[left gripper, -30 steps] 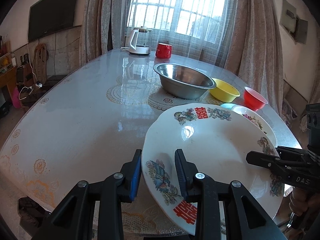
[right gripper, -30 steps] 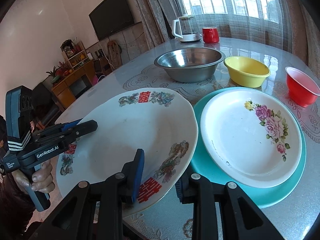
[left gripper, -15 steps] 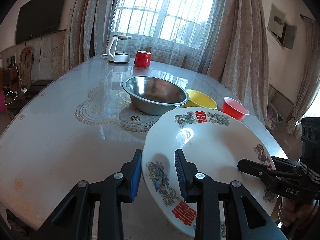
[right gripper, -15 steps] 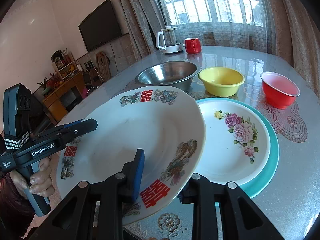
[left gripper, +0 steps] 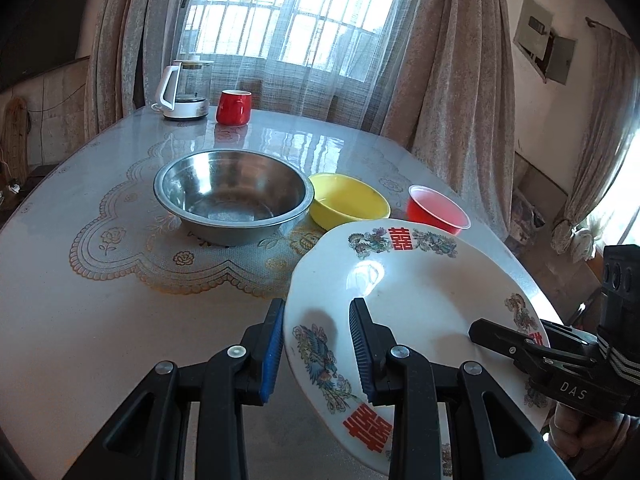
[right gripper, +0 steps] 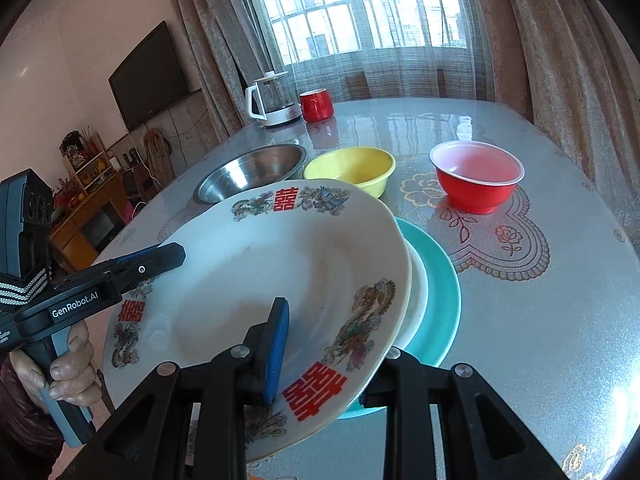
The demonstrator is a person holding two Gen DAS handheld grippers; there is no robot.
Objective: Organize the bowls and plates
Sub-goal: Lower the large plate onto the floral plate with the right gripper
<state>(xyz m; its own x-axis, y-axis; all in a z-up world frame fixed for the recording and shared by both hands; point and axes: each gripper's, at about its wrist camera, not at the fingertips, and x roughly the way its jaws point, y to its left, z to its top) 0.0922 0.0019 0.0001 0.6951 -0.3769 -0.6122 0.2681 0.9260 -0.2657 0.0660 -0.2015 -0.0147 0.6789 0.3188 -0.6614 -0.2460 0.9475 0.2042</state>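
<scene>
A large white plate with red characters and dragon patterns (left gripper: pixel 420 304) (right gripper: pixel 260 272) is held in the air by both grippers. My left gripper (left gripper: pixel 316 348) is shut on its left rim; it also shows in the right wrist view (right gripper: pixel 160 256). My right gripper (right gripper: pixel 332 344) is shut on its right rim; it also shows in the left wrist view (left gripper: pixel 492 332). The plate hangs tilted over a white flowered plate (right gripper: pixel 418 292) stacked on a teal plate (right gripper: pixel 440 296). A steel bowl (left gripper: pixel 234 196), a yellow bowl (left gripper: pixel 348 200) and a red bowl (right gripper: pixel 476 176) stand behind.
A white kettle (left gripper: pixel 184 88) and a red mug (left gripper: pixel 234 106) stand at the far end of the table by the curtained window. Lace mats (right gripper: pixel 500 236) lie under the bowls. The glossy table (left gripper: pixel 80 300) edge runs close on the right.
Both grippers have carried the big plate to the right and up, so it now covers most of the flowered plate. The grip has not changed.
</scene>
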